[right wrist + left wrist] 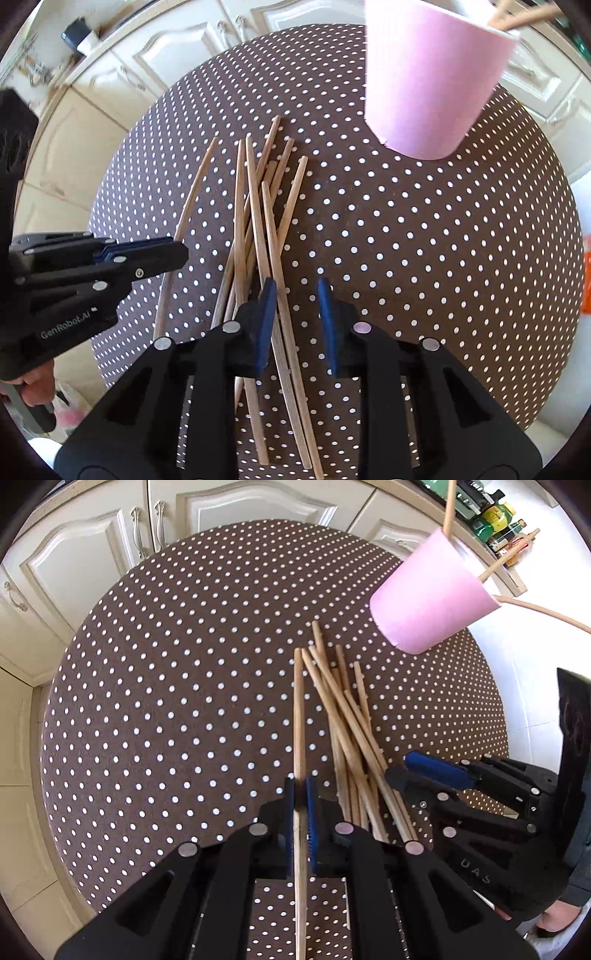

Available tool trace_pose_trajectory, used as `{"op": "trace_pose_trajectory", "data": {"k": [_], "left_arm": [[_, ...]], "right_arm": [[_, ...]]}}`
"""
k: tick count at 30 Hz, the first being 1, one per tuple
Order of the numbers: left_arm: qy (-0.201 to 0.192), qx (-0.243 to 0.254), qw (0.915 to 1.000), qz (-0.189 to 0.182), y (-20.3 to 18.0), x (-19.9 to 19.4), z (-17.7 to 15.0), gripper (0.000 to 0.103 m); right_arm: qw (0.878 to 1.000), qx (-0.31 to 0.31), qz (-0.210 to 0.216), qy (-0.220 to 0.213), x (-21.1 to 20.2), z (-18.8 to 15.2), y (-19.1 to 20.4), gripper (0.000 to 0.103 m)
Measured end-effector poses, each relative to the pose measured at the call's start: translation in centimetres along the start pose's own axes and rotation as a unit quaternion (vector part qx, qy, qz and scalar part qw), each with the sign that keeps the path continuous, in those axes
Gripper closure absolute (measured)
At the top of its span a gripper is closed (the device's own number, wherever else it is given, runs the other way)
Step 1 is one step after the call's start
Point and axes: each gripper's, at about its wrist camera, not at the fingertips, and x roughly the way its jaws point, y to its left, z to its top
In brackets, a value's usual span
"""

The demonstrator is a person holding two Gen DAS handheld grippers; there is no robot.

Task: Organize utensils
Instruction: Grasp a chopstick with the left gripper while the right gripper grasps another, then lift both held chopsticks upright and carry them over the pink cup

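1. A round table (166,686) covered in a brown cloth with white dots filled both wrist views, with cream cabinet doors (85,565) behind it.

2. The left gripper (301,801) pointed steeply down, its blue pads pressed together on a single wooden stick (298,716). That stick ran straight up between the jaws and away across the cloth, its far end lying just beside the tips of the others.

3. A loose pile of wooden sticks (258,206) lay on the cloth near the middle of the table – crossed over one another, fanned at the far ends and bunched nearer the grippers.

4. The right gripper (295,314) hovered over the near end of that pile. Its jaws stood partly apart, with a clear gap between the blue pads. One or two sticks ran through the gap close to the left pad; whether that pad touched them could not be told, and the right pad was clear of them – nothing was clamped.

5. A pink cup (432,598) stood at the far right of the table, well apart from the pile, with a few sticks already standing in it and leaning out over its rim.

6. In the right wrist view a hand (33,384) held the left gripper's body at the left edge of the picture.
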Motion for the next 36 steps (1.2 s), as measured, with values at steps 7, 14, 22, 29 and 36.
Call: {"op": "trace_pose_trajectory", "data": {"k": [7, 14, 22, 29, 36], "left_arm": [[0.018, -0.006, 0.9997, 0.015, -0.4, 0.9, 0.3, 0.096], [0.018, 0.005, 0.9996, 0.021, -1.6, 1.5, 1.1, 0.096], [-0.022, 0.022, 0.9995, 0.007, -3.6, 0.6, 2.2, 0.097], [-0.081, 0.054, 0.995, -0.024, -5.9, -3.3, 3.3, 0.097], [-0.124, 0.088, 0.9872, -0.047, -8.6, -6.7, 3.5, 0.097]], "right_arm": [[0.998, -0.028, -0.027, 0.045, 1.4, 1.0, 1.8, 0.089], [0.998, -0.025, -0.029, 0.054, 1.8, 1.8, 2.3, 0.097], [1.0, 0.014, 0.02, 0.015, -0.6, 1.3, -2.6, 0.097], [0.996, 0.044, 0.05, -0.066, -6.0, 1.1, -4.5, 0.097], [0.987, 0.072, 0.061, -0.127, -10.7, -0.4, -5.7, 0.097]]}}
